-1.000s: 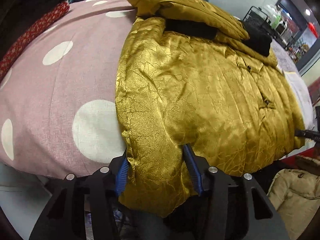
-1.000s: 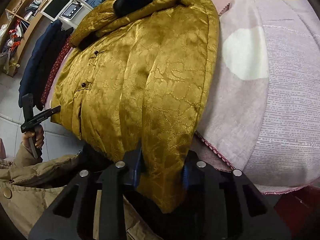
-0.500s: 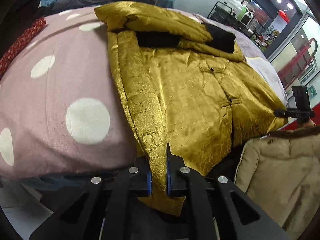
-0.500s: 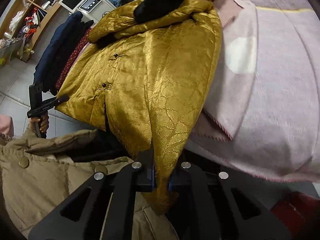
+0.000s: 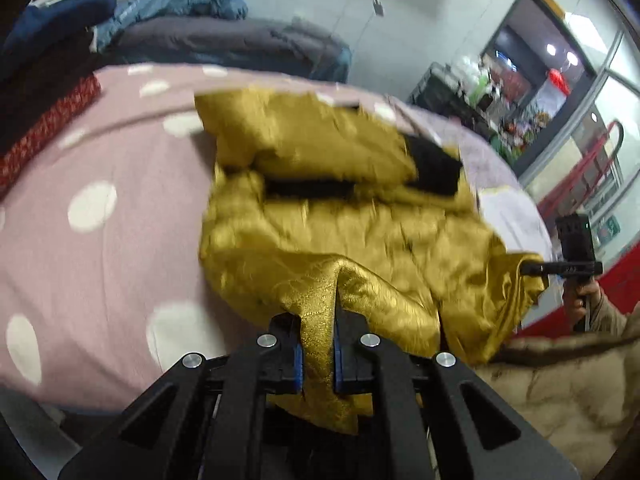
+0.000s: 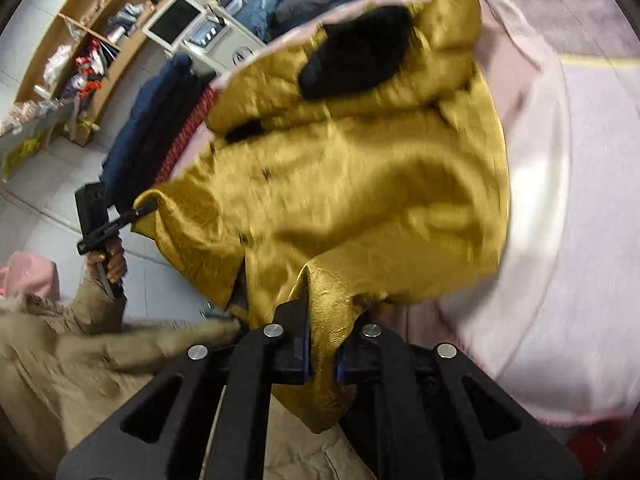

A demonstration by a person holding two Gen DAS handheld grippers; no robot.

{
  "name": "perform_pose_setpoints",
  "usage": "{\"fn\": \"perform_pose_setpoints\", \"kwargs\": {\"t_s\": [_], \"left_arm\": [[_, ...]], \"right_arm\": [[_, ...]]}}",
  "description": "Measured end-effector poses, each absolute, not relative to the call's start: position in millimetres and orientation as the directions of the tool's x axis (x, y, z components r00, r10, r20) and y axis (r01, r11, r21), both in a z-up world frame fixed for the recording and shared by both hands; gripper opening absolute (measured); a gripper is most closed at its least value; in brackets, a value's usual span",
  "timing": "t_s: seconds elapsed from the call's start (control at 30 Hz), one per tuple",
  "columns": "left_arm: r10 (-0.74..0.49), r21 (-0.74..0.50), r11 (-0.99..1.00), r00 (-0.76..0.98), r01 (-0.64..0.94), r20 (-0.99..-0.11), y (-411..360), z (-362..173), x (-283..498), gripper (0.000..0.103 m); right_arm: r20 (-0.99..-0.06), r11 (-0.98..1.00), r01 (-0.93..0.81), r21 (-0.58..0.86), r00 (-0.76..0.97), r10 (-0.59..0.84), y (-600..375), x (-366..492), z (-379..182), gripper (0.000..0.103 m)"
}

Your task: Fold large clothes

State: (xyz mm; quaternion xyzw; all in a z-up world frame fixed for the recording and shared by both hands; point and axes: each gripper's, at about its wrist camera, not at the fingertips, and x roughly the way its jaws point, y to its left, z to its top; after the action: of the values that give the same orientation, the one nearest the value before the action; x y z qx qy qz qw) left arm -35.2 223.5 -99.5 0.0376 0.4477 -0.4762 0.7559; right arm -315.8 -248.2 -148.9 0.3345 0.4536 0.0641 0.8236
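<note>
Golden jacket (image 5: 352, 236) lies spread on the bed (image 5: 100, 248), its near hem lifted off the polka-dot pink cover. The left claw (image 5: 318, 354) is clamped tight on one hem corner, the right claw (image 6: 322, 354) likewise pinches the other corner; cloth hangs below both. The fabric is shiny, crinkled satin, padded, with small dark buttons and black furry cuffs (image 6: 356, 60) on sleeves folded across the chest. Both claws point slantwise down toward the bed. A hand (image 6: 106, 264) in a tan sleeve grips the left handle.
</note>
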Motion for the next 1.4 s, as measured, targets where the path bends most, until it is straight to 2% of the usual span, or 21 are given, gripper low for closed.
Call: {"fn": "perform_pose_setpoints", "kwargs": {"t_s": [0.07, 0.2, 0.3, 0.47, 0.7, 0.83, 1.03, 1.17, 1.27, 1.33, 1.37, 1.4], "left_arm": [[-0.697, -0.365, 0.565, 0.191, 0.740, -0.692, 212, -88, -16, 0.010], [-0.658, -0.314, 0.626, 0.268, 0.713, -0.703, 178, -80, 20, 0.010], [-0.629, -0.308, 0.670, 0.294, 0.676, -0.720, 150, -80, 57, 0.010], [-0.605, -0.330, 0.708, 0.295, 0.625, -0.739, 105, -75, 122, 0.010], [-0.537, -0.334, 0.770, 0.271, 0.543, -0.799, 37, -79, 184, 0.010], [-0.565, -0.475, 0.799, 0.191, 0.368, -0.802, 39, -108, 214, 0.012], [-0.697, -0.668, 0.713, 0.116, 0.213, -0.707, 75, -133, 234, 0.015], [-0.735, -0.716, 0.677, 0.096, 0.173, -0.672, 96, -133, 243, 0.019], [-0.751, -0.734, 0.657, 0.073, 0.173, -0.656, 105, -125, 247, 0.024], [-0.767, -0.752, 0.641, 0.075, 0.157, -0.638, 112, -120, 250, 0.037], [-0.769, -0.756, 0.639, 0.097, 0.144, -0.632, 117, -117, 251, 0.045], [-0.744, -0.736, 0.666, 0.172, 0.119, -0.646, 130, -110, 252, 0.073]], "right_arm": [[-0.678, 0.759, 0.194, 0.621, 0.619, 0.397, -266, -295, -136, 0.009], [-0.715, 0.846, 0.192, 0.497, 0.643, 0.274, -298, -258, -111, 0.009], [-0.706, 0.847, 0.220, 0.483, 0.670, 0.229, -329, -231, -97, 0.009], [-0.688, 0.763, 0.327, 0.558, 0.696, 0.205, -394, -192, -94, 0.009], [-0.699, 0.603, 0.471, 0.644, 0.683, 0.212, -459, -124, -121, 0.009], [-0.704, 0.518, 0.530, 0.672, 0.674, 0.223, -479, -103, -148, 0.009], [-0.683, 0.379, 0.578, 0.723, 0.682, 0.261, -498, -91, -187, 0.009], [-0.664, 0.331, 0.580, 0.744, 0.694, 0.278, -506, -86, -197, 0.009], [-0.627, 0.255, 0.573, 0.779, 0.724, 0.289, -510, -87, -200, 0.009], [-0.605, 0.209, 0.568, 0.796, 0.741, 0.292, -515, -90, -202, 0.009], [-0.599, 0.196, 0.566, 0.801, 0.747, 0.290, -516, -92, -203, 0.009], [-0.598, 0.186, 0.569, 0.801, 0.750, 0.283, -518, -95, -203, 0.009]]}}
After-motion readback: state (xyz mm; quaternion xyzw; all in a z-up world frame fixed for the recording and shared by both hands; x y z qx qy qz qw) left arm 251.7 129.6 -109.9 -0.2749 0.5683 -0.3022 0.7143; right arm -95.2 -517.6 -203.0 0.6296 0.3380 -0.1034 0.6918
